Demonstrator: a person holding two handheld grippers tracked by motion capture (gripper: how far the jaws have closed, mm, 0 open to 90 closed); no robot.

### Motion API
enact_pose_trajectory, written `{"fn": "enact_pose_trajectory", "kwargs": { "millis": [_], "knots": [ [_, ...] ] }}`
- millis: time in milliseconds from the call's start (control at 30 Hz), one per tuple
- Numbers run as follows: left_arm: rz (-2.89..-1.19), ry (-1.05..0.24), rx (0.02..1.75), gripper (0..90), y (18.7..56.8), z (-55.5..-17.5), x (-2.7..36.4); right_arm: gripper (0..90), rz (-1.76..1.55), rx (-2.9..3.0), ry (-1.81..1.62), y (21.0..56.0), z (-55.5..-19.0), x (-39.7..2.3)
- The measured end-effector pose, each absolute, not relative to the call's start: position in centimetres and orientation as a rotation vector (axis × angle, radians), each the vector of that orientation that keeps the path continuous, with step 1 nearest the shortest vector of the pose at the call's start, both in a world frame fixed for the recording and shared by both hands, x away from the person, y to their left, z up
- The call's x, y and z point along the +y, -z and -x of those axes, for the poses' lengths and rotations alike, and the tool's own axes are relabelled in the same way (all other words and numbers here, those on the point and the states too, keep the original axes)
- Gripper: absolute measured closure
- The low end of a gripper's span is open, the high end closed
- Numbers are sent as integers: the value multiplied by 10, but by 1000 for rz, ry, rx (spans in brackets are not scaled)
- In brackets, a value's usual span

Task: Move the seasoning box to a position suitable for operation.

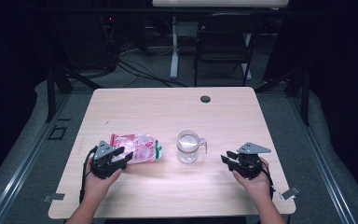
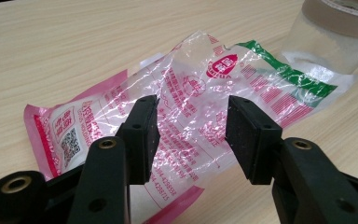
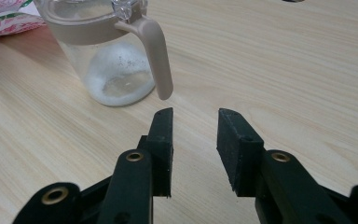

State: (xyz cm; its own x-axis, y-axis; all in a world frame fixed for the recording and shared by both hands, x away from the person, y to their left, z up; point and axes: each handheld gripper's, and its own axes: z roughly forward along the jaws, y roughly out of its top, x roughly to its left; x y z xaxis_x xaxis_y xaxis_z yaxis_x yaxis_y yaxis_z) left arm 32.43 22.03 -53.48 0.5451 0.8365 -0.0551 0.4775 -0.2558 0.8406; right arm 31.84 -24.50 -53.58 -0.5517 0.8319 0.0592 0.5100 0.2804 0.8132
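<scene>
A crinkled clear plastic bag (image 1: 137,148) printed in pink, red and green lies flat on the wooden table (image 1: 168,112), left of centre. My left gripper (image 1: 121,155) sits at its near left end, jaws open just over the bag (image 2: 191,93) without pinching it. A clear jug (image 1: 188,146) with a beige rim and handle stands upright in the middle, with white residue at its bottom. My right gripper (image 1: 227,157) rests low to the jug's right, jaws open and empty, pointing at the jug's handle (image 3: 158,56). In the left gripper view the jug (image 2: 340,28) stands beyond the bag.
A small dark round cap (image 1: 205,99) is set in the table near its far edge. Beyond the table stand a black chair (image 1: 226,42) and a white desk leg (image 1: 174,46) amid floor cables. Bare wood lies between the grippers and along the near edge.
</scene>
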Motion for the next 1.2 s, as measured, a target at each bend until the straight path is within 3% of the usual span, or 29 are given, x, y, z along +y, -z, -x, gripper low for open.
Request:
{"fn": "enact_pose_trajectory", "kwargs": {
  "millis": [933,1200],
  "knots": [
    [-1854,-589,1169,538,533,-280,258,674,-1133,2295,-1169,547,-369,-194],
    [-1833,-612,1211,539,534,-268,270,725,-1143,2315,-1150,552,-386,-181]
  ]
}}
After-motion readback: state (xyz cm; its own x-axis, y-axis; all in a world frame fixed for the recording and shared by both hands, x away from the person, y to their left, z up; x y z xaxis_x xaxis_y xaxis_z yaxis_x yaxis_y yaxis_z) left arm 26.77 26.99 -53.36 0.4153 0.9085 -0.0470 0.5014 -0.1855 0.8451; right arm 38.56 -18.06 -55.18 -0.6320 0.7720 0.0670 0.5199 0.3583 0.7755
